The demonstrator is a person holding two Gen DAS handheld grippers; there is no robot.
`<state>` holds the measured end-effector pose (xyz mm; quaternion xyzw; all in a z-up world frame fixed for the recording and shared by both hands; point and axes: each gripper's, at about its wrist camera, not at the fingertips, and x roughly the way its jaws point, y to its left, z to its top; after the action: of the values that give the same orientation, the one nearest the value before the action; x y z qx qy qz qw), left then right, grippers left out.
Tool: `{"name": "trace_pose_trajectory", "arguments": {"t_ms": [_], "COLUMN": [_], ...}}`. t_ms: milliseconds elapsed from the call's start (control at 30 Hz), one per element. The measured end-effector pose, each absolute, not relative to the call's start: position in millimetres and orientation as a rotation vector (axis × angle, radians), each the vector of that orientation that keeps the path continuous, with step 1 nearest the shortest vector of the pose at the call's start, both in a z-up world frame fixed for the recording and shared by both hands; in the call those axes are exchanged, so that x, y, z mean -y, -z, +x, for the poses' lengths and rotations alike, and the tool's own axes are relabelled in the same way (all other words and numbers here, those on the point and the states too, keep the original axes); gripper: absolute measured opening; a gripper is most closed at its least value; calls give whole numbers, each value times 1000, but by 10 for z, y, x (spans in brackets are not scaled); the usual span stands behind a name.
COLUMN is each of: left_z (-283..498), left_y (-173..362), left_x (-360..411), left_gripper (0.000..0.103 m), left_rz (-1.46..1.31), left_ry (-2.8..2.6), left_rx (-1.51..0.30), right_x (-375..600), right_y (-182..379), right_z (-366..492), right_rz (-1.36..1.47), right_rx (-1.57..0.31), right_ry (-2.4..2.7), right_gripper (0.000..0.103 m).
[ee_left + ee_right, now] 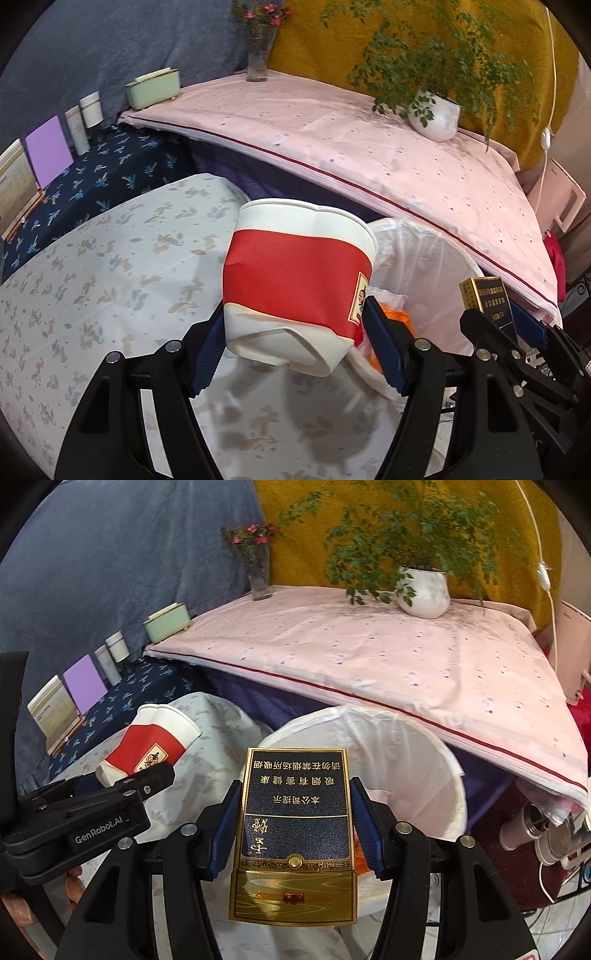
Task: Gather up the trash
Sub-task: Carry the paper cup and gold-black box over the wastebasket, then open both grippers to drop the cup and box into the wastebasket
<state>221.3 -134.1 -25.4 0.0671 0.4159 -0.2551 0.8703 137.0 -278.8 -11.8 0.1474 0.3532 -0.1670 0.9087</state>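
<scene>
Over the bin (369,760), box (293,834) was gripped by right claw (295,827); beside it, cup (295,284) was clamped by left claw (295,347); release best made above the opening.

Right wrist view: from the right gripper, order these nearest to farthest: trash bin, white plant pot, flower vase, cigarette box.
1. Cigarette box, clamped in the right gripper.
2. Trash bin, just beyond, slightly right.
3. White plant pot and flower vase, both at the back of the pink table; too close to call.
</scene>
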Motion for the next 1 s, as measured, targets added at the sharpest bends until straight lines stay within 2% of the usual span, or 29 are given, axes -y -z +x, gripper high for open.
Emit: {"name": "trace_pose_trajectory", "arguments": {"t_ms": [733, 900, 1000], "left_z": [2026, 2065, 2110], "left_y": [485, 502, 515], "left_x": [2058, 2018, 1968], "left_gripper": [68, 78, 79], "left_rz": [201, 198, 190], "left_ry": [624, 602, 587], "left_rx": [-916, -910, -913], "right_x": [3527, 3539, 3528], "right_y": [175, 180, 197], "right_z": [1149, 1243, 1303], "right_rz": [342, 332, 326], "right_rx": [-729, -732, -737], "right_ry": [441, 436, 428], "right_gripper": [55, 55, 54]}}
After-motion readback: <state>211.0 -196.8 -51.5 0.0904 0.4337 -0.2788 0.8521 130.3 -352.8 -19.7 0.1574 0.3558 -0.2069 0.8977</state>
